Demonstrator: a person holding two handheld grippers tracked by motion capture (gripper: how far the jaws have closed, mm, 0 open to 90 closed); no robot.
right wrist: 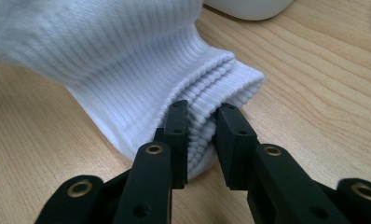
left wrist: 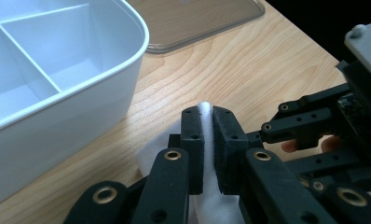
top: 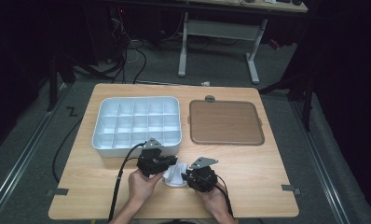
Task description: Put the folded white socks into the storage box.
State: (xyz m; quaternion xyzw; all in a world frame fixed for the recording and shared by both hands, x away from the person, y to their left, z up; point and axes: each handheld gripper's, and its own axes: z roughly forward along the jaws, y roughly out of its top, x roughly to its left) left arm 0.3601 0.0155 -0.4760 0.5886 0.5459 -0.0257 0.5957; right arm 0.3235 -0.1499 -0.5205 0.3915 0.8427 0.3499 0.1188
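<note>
both tongs clamped on white sock at near edge of worktop

left tongs [left wrist: 207, 140]: jaws drawn together on a thin fold of the white sock [right wrist: 141, 70], fabric pinched between the pads and standing up past the tips. in the high view the left tongs [top: 167, 163] sit at the sock's left side, held in the left hand [top: 141, 184].

right tongs [right wrist: 201, 140]: jaws closed on the ribbed cuff, the layered cuff edge squeezed between the pads. in the high view the right tongs [top: 186, 175] meet the sock from its right, held in the right hand [top: 216, 196]. the two tongs are close together, the sock bunched between them.

sock position: resting on the worktop [top: 249, 163], near the front edge, just in front of the white compartment tray [top: 137, 123]. tray and sock are apart.

surroundings: a brown lid [top: 225, 122] lies flat beside the tray on its right, well apart from the sock.
</note>
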